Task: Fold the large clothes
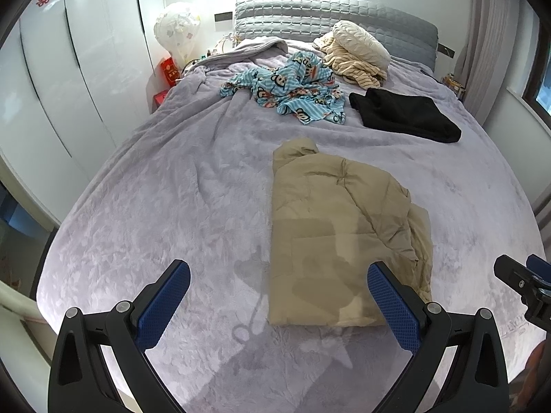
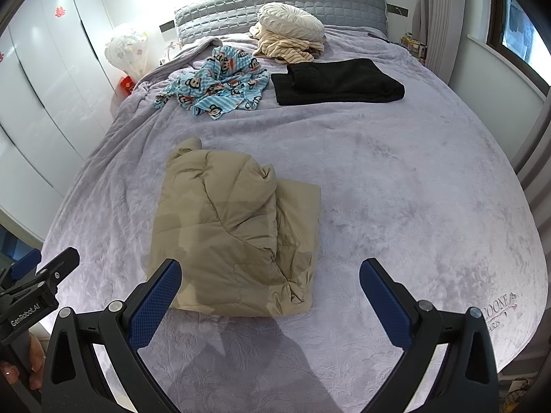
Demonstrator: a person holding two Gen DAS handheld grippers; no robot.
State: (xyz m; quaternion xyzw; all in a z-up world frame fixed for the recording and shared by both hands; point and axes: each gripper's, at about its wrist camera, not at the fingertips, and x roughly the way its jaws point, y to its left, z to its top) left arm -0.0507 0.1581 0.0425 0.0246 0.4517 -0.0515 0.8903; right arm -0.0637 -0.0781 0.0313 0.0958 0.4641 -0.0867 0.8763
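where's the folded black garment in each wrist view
Left wrist view: the folded black garment lies upper right of centre, beyond the tan jacket.
Right wrist view: it sits upper centre, slightly right, again past the tan jacket.
Shared landmark: the blue monkey-print cloth lies immediately to its left in both views.

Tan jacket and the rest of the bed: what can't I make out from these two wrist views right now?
- Tan jacket: near edge partly behind the left gripper finger; underside layers hidden by the fold.
- Right gripper: covers the jacket's near-left corner in its own view.
- Striped cream garment: mostly under the round pillow.
- Bedspread lettering: cut off by the right gripper.
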